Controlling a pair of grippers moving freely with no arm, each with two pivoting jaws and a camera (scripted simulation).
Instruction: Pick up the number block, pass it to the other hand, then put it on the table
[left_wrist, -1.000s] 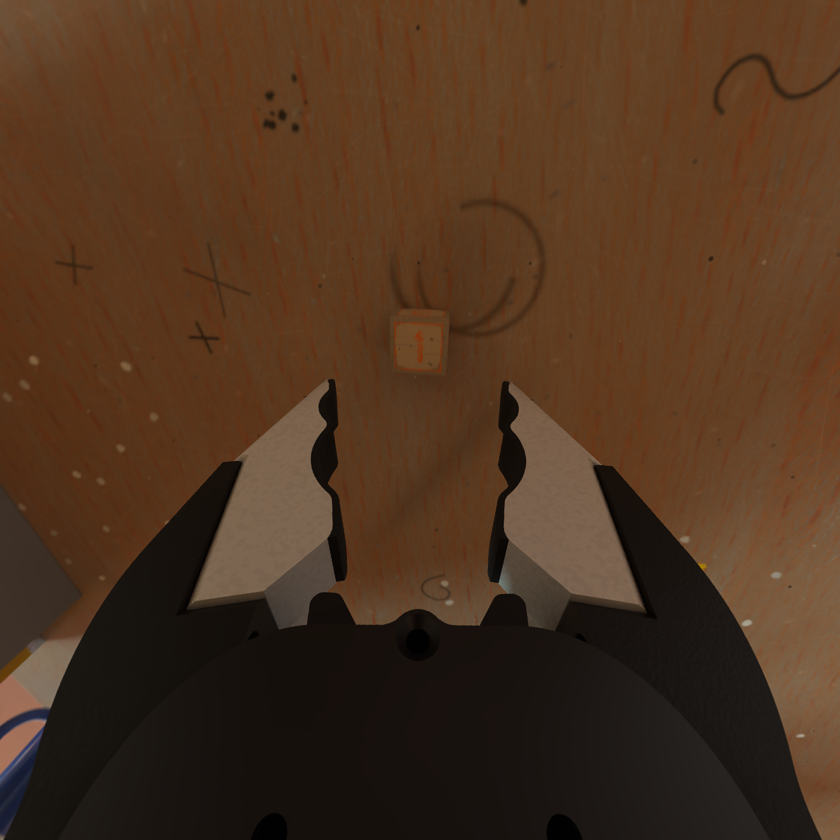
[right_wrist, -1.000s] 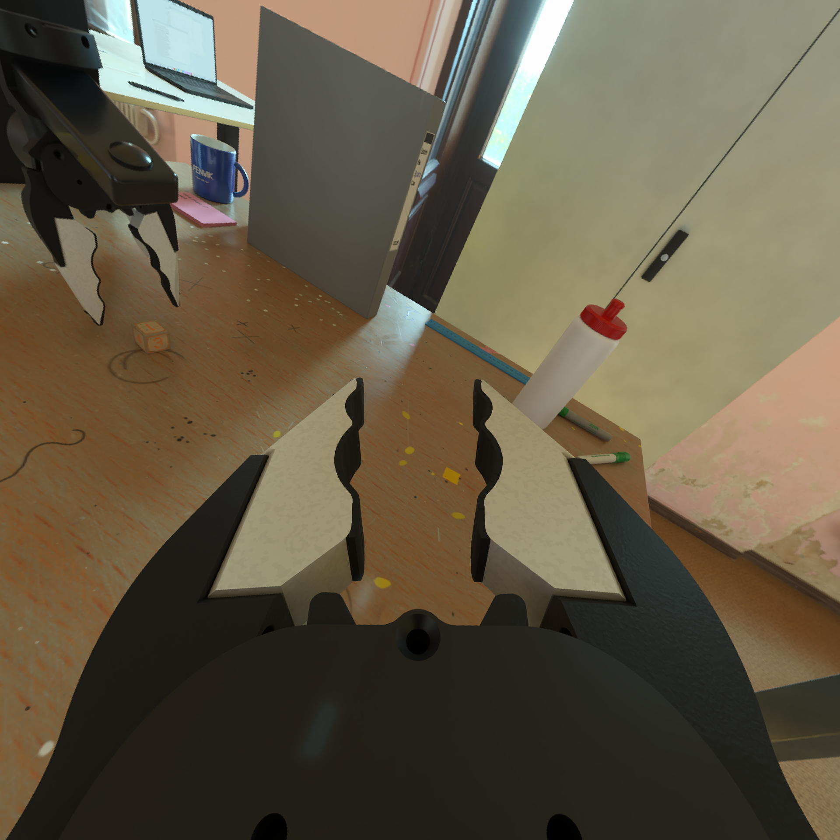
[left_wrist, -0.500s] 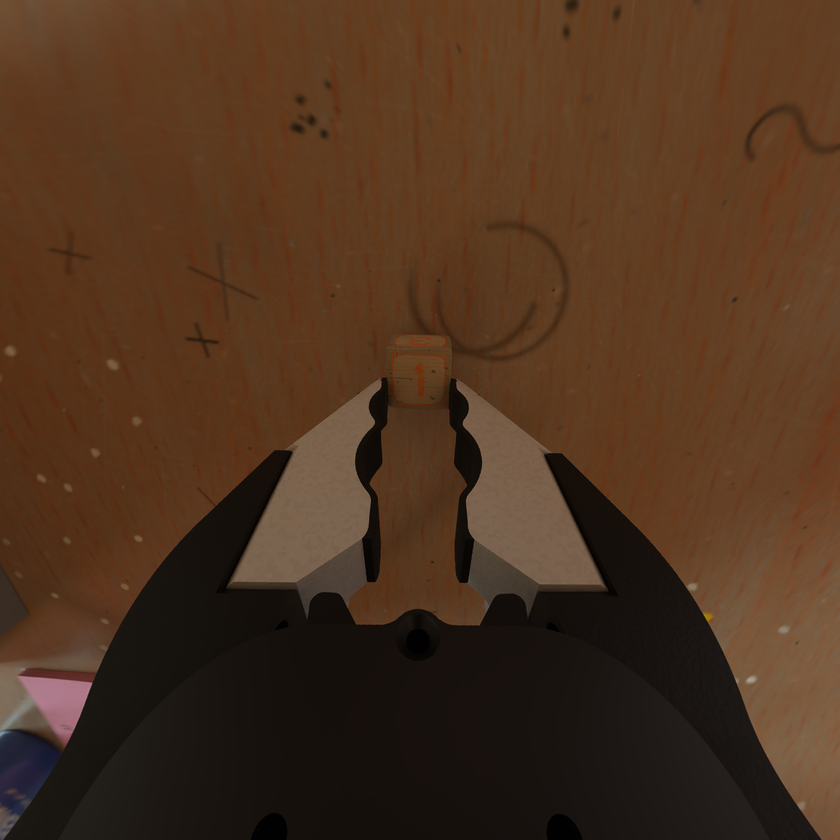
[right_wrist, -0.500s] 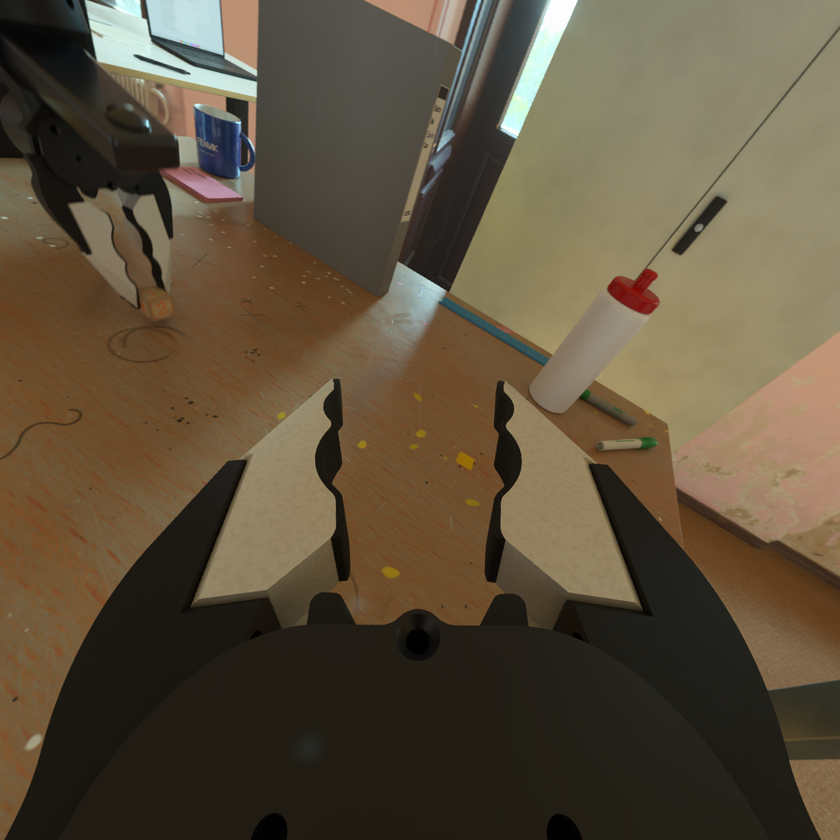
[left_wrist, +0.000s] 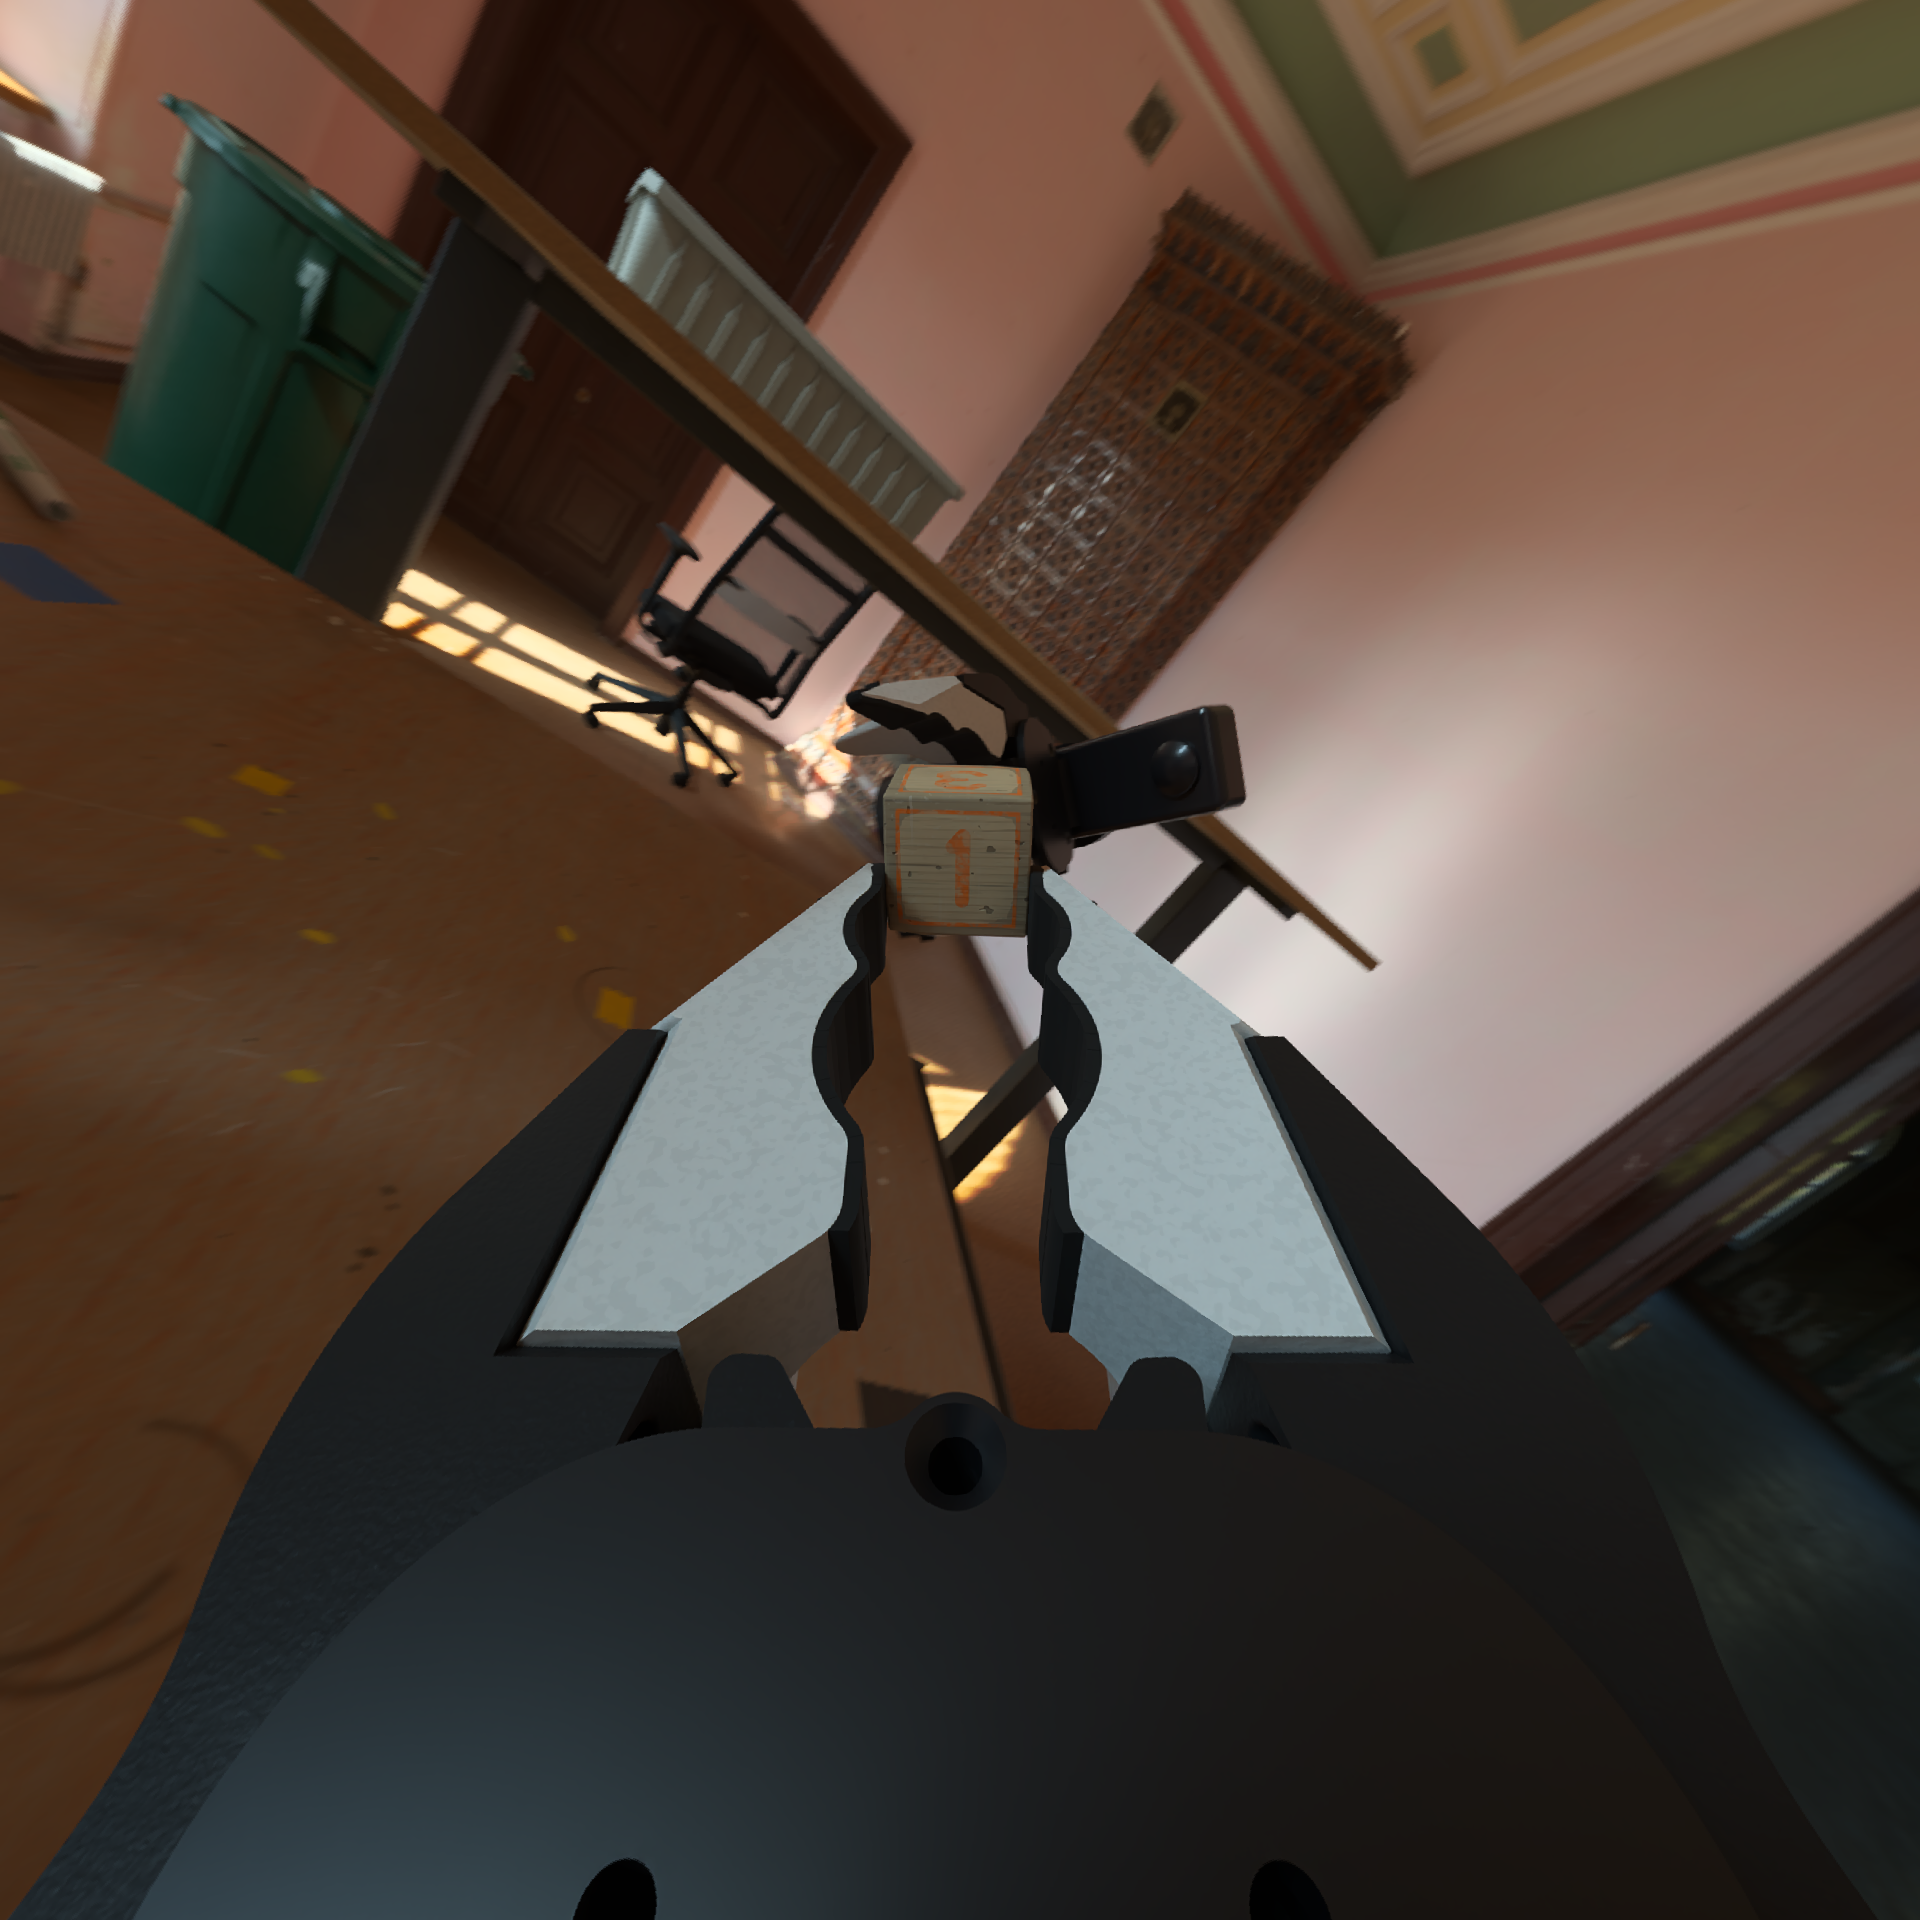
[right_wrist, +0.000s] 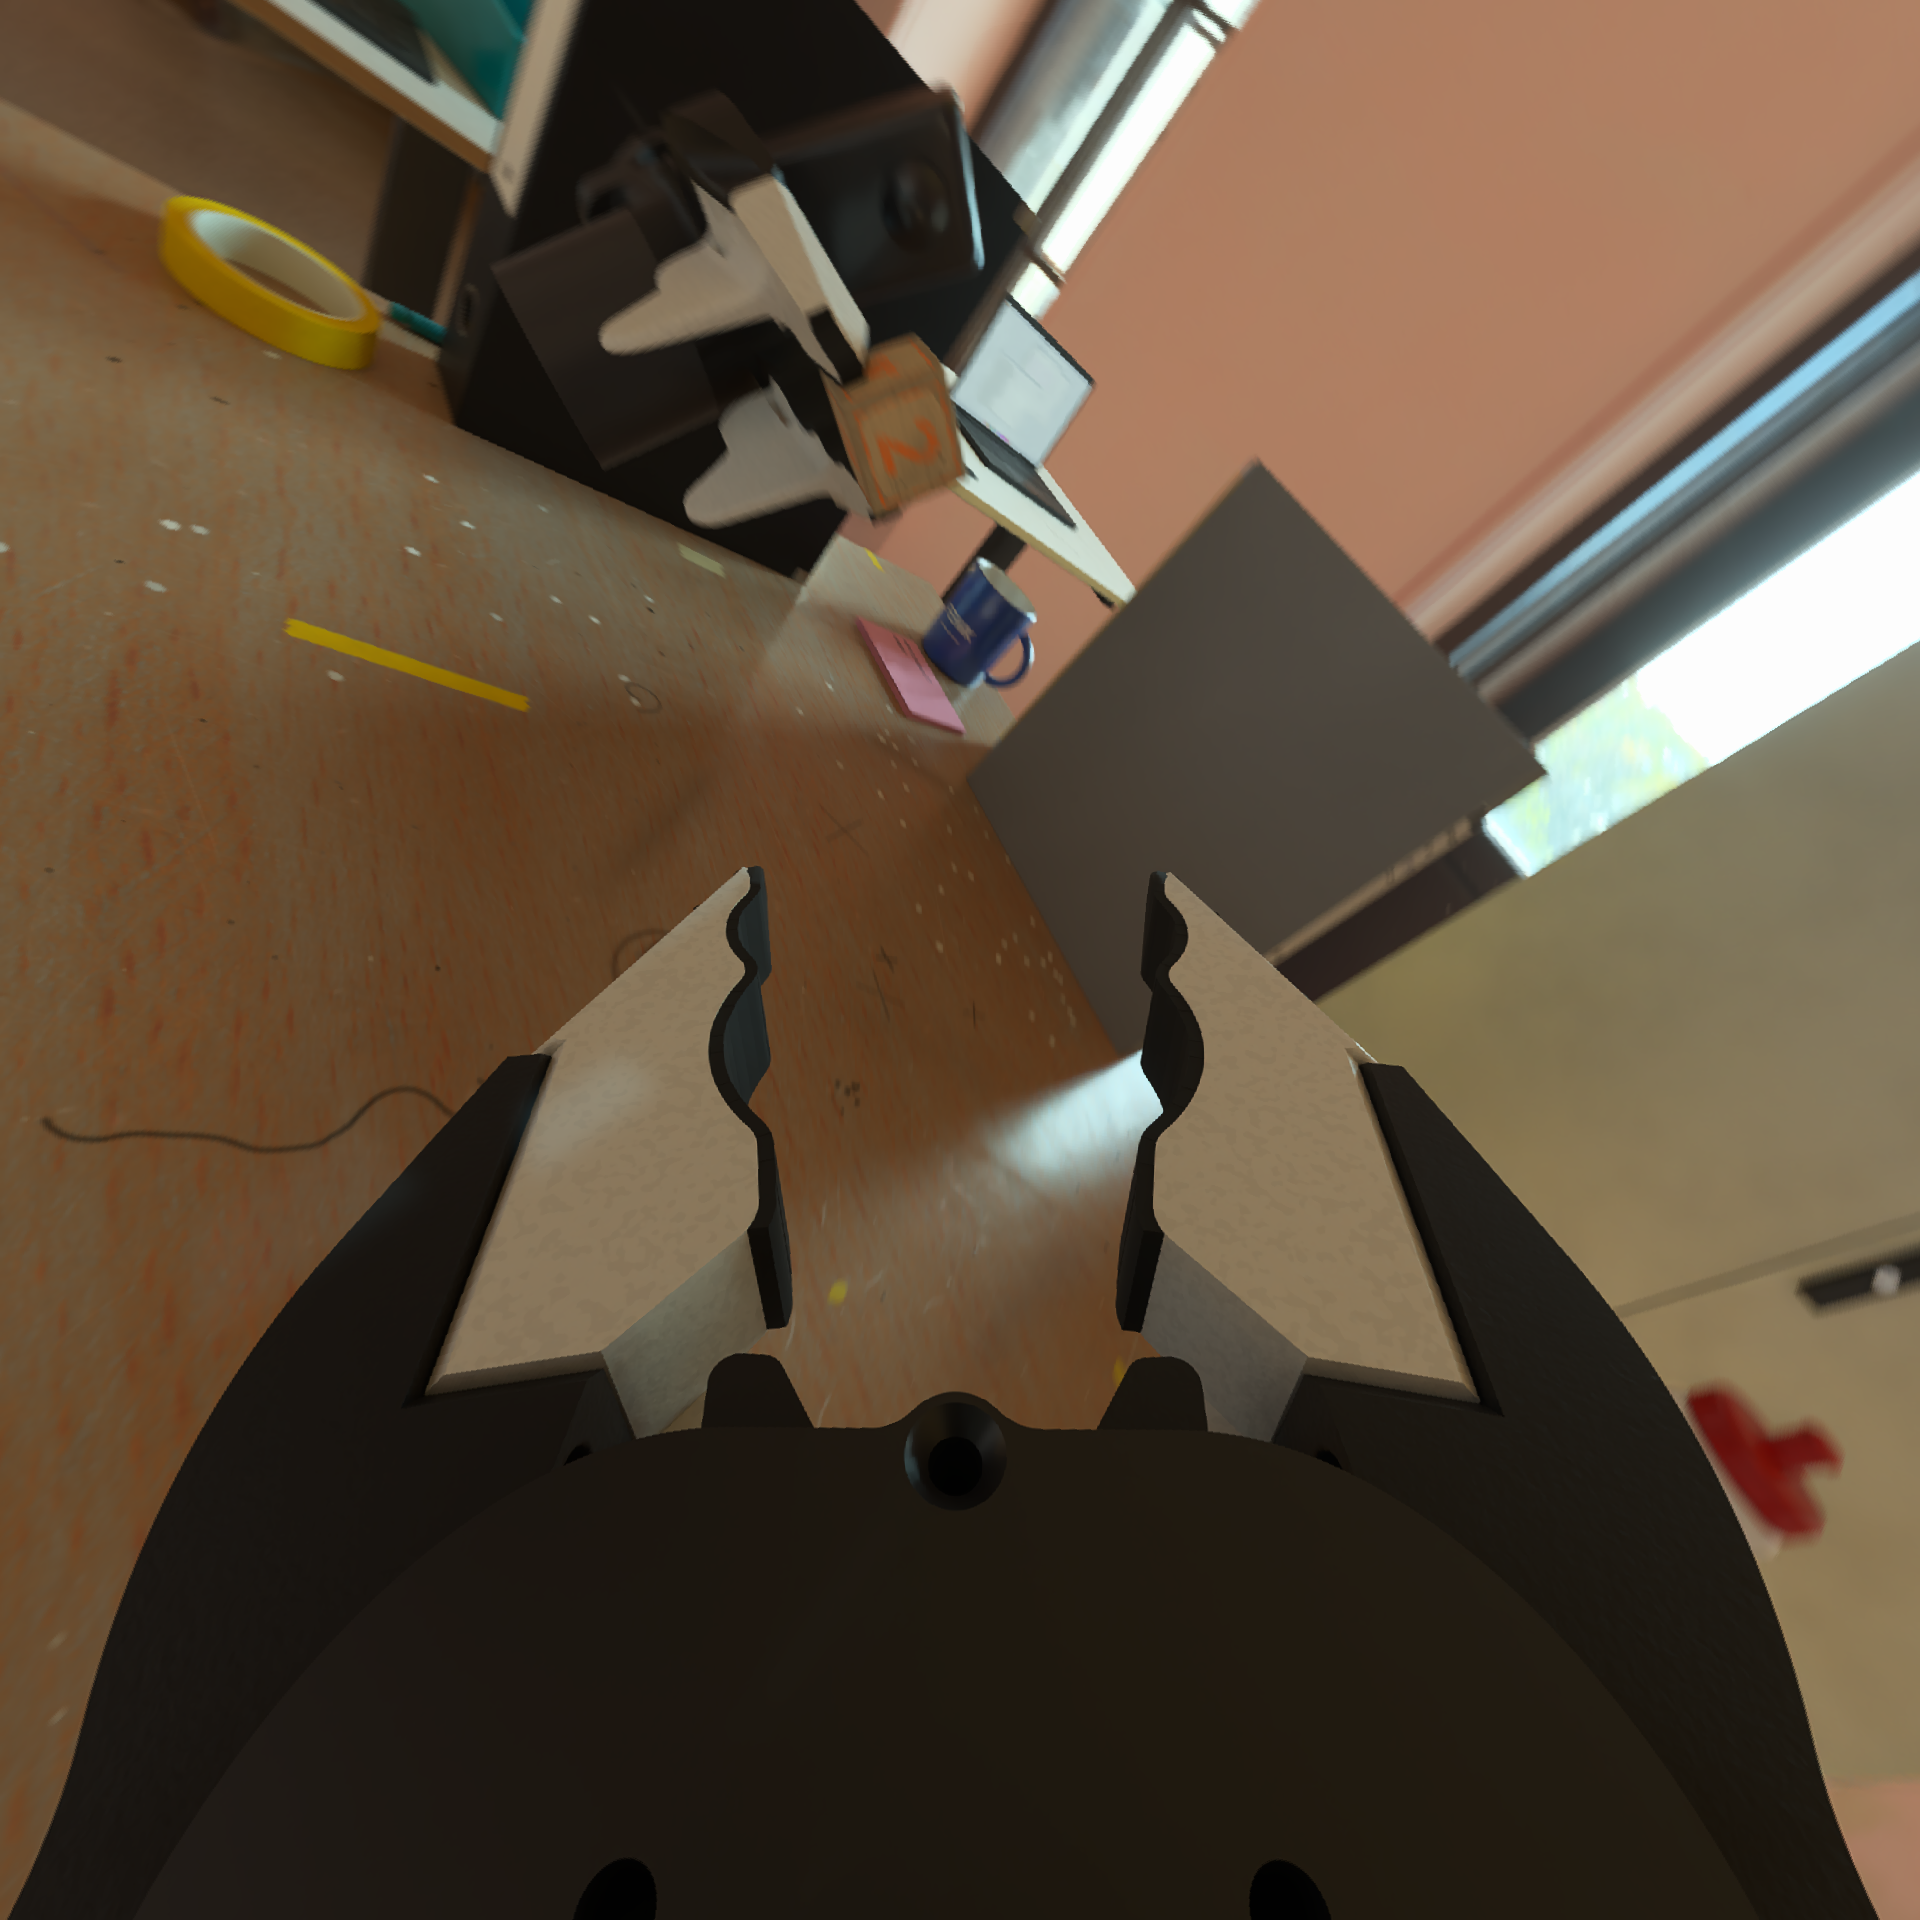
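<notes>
The number block (left_wrist: 958, 868) is a small wooden cube with orange figures on its faces. My left gripper (left_wrist: 958, 883) is shut on it at the fingertips and holds it in the air above the wooden table (left_wrist: 260, 935). My right gripper (right_wrist: 956, 894) is open and empty, pointing toward the block (right_wrist: 902, 436), which sits well ahead of it and higher up. The left gripper (right_wrist: 862, 426) shows there gripping the cube from both sides. In the left wrist view the right gripper (left_wrist: 854, 722) shows just behind the block, some distance off.
On the table (right_wrist: 260, 831) are a yellow tape roll (right_wrist: 265, 281), a yellow strip (right_wrist: 405, 665), a blue mug (right_wrist: 977, 634), a pink pad (right_wrist: 920, 675) and an upright grey board (right_wrist: 1247, 748). Beyond the table stand a green bin (left_wrist: 249, 332) and an office chair (left_wrist: 727, 644).
My left gripper shut on the block, lifted it off the table and swung it up toward the right gripper. My right gripper opened wider and turned to face the block.
</notes>
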